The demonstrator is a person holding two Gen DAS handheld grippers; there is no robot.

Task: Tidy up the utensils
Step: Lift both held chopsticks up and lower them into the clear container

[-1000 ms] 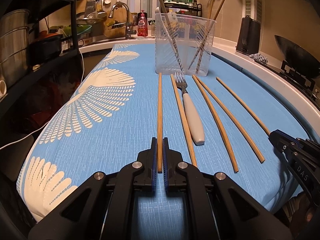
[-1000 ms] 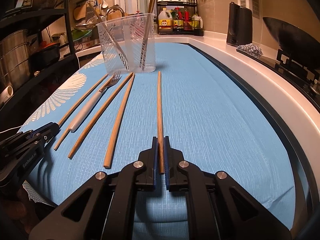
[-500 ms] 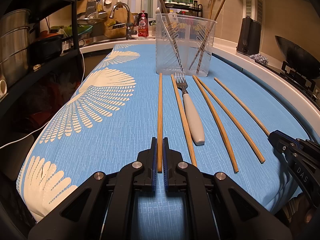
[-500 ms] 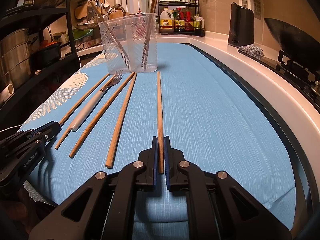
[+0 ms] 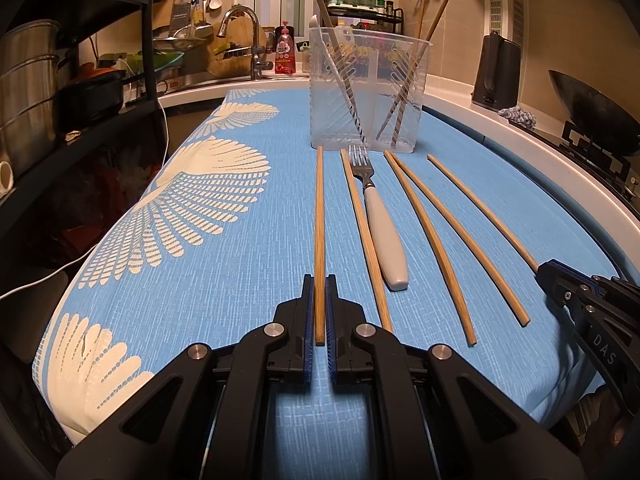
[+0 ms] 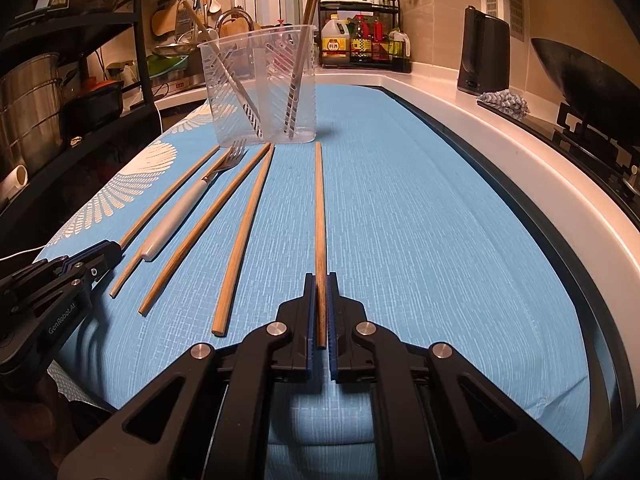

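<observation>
My left gripper (image 5: 319,280) is shut on the near end of the leftmost wooden chopstick (image 5: 319,220), which lies along the blue cloth. My right gripper (image 6: 320,278) is shut on the near end of the rightmost chopstick (image 6: 319,208). Between them lie several more chopsticks (image 5: 424,232) and a fork with a white handle (image 5: 382,232). A clear plastic utensil holder (image 5: 368,92) stands at the far end with chopsticks leaning inside. The right gripper shows at the edge of the left wrist view (image 5: 550,276), and the left gripper in the right wrist view (image 6: 106,254).
The blue patterned cloth (image 5: 200,208) covers the counter. A black shelf with pots (image 5: 48,92) stands left. A sink and faucet (image 5: 248,40) are behind. A kettle (image 6: 484,56), a wok (image 6: 592,80) and a rack of bottles (image 6: 364,40) are on the right.
Both grippers have stayed shut on their chopsticks with almost no movement; the view has crept slightly forward.
</observation>
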